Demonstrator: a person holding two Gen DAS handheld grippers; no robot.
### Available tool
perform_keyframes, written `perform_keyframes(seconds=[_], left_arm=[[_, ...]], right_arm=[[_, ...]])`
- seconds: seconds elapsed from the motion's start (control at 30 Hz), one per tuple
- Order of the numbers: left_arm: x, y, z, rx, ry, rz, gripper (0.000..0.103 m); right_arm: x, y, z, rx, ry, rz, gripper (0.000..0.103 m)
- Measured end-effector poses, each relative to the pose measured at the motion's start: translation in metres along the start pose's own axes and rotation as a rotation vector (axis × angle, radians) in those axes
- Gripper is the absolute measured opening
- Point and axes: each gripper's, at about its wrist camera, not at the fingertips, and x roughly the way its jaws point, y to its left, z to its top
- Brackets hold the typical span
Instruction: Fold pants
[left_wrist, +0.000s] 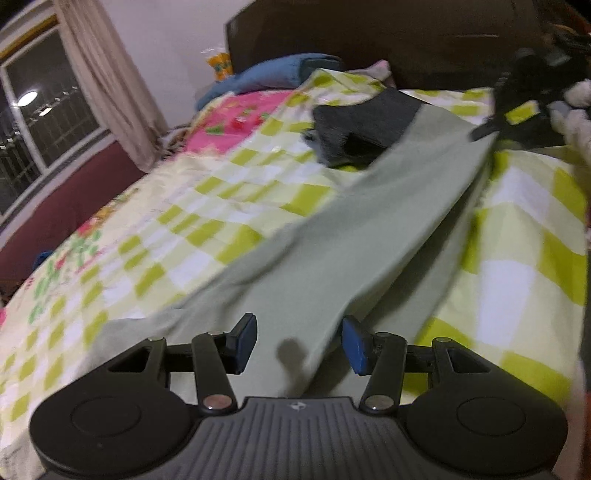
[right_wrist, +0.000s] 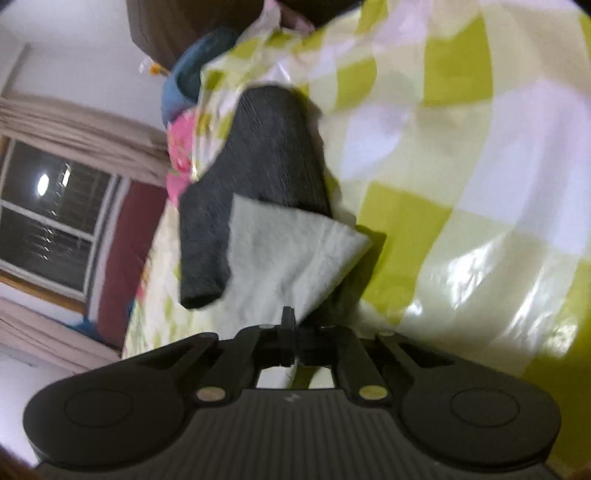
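Pale green pants (left_wrist: 332, 236) lie stretched across the checked bedspread (left_wrist: 184, 229), running from my left gripper up to the right. My left gripper (left_wrist: 299, 345) is open, its blue pads on either side of the near end of the pants, not closed on it. My right gripper (right_wrist: 290, 325) is shut on a corner of the pants (right_wrist: 291, 251) and holds it lifted. It also shows in the left wrist view (left_wrist: 517, 110) at the far end of the pants.
A dark grey folded garment (left_wrist: 364, 125) lies on the bed beside the far end of the pants, also in the right wrist view (right_wrist: 258, 177). A blue pillow (left_wrist: 280, 70) and dark headboard (left_wrist: 369, 33) are behind. A window (left_wrist: 40, 122) and curtain are at left.
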Motion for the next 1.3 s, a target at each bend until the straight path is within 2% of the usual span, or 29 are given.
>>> perform_keyframes(seconds=[0.07,0.1,0.2,0.27,0.33,0.37,0.43,0.5,0.53,0.57,0.63,0.7,0.73,0.83,0.9,0.97,1.0,1.03,1.07,1.13,1.23,1.27,1.3], left_arm=[[0.004,0.011,-0.003,-0.027,0.011,0.021,0.07],[0.008,0.016,-0.006,-0.039,0.03,0.03,0.071],[0.019,0.029,-0.018,-0.112,0.078,0.031,0.071],[0.014,0.032,-0.024,-0.13,0.063,0.024,0.071],[0.009,0.034,-0.03,-0.125,0.052,0.022,0.071],[0.008,0.035,-0.033,-0.124,0.055,0.011,0.071],[0.005,0.036,-0.039,-0.129,0.063,-0.016,0.072],[0.002,0.036,-0.044,-0.151,0.072,-0.049,0.072],[0.001,0.036,-0.046,-0.166,0.079,-0.07,0.072],[-0.001,0.036,-0.048,-0.178,0.078,-0.082,0.072],[-0.005,0.035,-0.051,-0.18,0.072,-0.097,0.072],[-0.008,0.037,-0.053,-0.185,0.057,-0.106,0.072],[-0.008,0.039,-0.054,-0.194,0.05,-0.112,0.072],[-0.007,0.044,-0.059,-0.211,0.031,-0.134,0.074],[-0.005,0.047,-0.062,-0.21,0.019,-0.145,0.076],[-0.003,0.05,-0.064,-0.217,0.01,-0.158,0.076],[-0.001,0.053,-0.064,-0.225,0.006,-0.168,0.077],[0.001,0.055,-0.065,-0.233,0.007,-0.176,0.079],[0.004,0.057,-0.066,-0.244,0.011,-0.185,0.079],[0.006,0.061,-0.067,-0.267,0.018,-0.198,0.08],[0.008,0.062,-0.068,-0.276,0.023,-0.197,0.082],[0.008,0.061,-0.067,-0.269,0.023,-0.191,0.082],[0.008,0.059,-0.067,-0.26,0.022,-0.183,0.083]], right_arm=[[0.0,-0.003,0.007,-0.023,-0.02,-0.058,0.003],[0.005,-0.006,0.009,-0.026,-0.004,-0.106,0.004],[0.011,0.006,0.012,-0.088,0.066,-0.152,0.009],[-0.005,0.021,0.009,-0.151,0.028,-0.186,0.029],[-0.025,0.044,0.001,-0.259,-0.047,-0.262,0.031],[-0.034,0.063,-0.007,-0.352,-0.086,-0.292,0.031],[-0.036,0.101,-0.026,-0.516,-0.084,-0.248,0.031],[-0.015,0.141,-0.047,-0.63,0.012,-0.146,0.032],[0.0,0.158,-0.06,-0.655,0.085,-0.078,0.036],[0.027,0.177,-0.078,-0.664,0.199,0.02,0.038],[0.079,0.207,-0.115,-0.658,0.391,0.13,0.038],[0.139,0.236,-0.162,-0.665,0.59,0.185,0.037],[0.167,0.248,-0.183,-0.679,0.637,0.202,0.036],[0.227,0.27,-0.221,-0.743,0.695,0.236,0.038],[0.262,0.274,-0.245,-0.736,0.83,0.225,0.038],[0.269,0.272,-0.265,-0.745,0.922,0.257,0.038],[0.27,0.275,-0.273,-0.791,0.931,0.271,0.038],[0.273,0.278,-0.278,-0.837,0.912,0.267,0.03],[0.277,0.281,-0.282,-0.857,0.894,0.255,0.015],[0.299,0.282,-0.277,-0.816,0.849,0.205,0.0],[0.317,0.282,-0.251,-0.748,0.731,0.16,0.0],[0.313,0.282,-0.242,-0.736,0.702,0.151,0.009],[0.303,0.282,-0.232,-0.727,0.677,0.153,0.01]])
